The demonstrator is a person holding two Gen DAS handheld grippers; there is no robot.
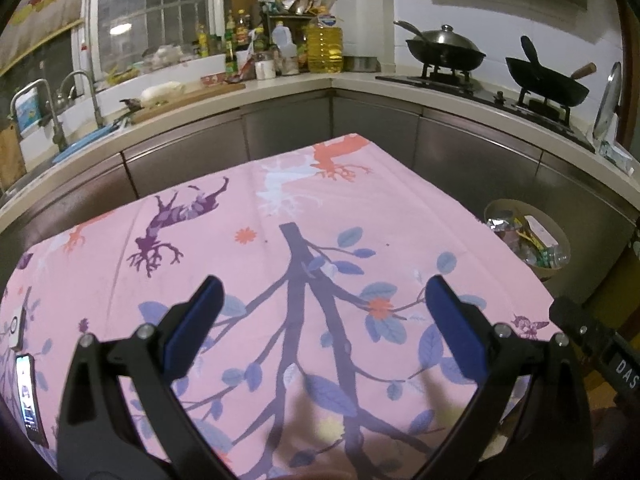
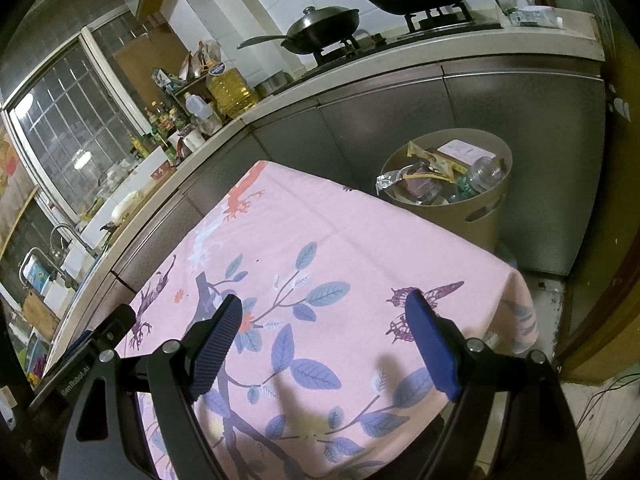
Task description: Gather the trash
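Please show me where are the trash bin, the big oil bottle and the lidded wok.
trash bin (image 2: 486, 216), right wrist view, on its outer wall.
oil bottle (image 1: 324, 50), left wrist view, on its yellow body.
lidded wok (image 1: 444, 46), left wrist view, on its lid.

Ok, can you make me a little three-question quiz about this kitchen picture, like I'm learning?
1. True or false: the left tool is holding some trash.
2. Where are the wrappers and the plastic bottle? A) on the pink tablecloth B) in the round trash bin C) in the sink
3. What do the two woks sit on?

Key:
1. False; both it and the right tool are open and empty.
2. B, the trash bin beside the tablecloth.
3. The gas stove.
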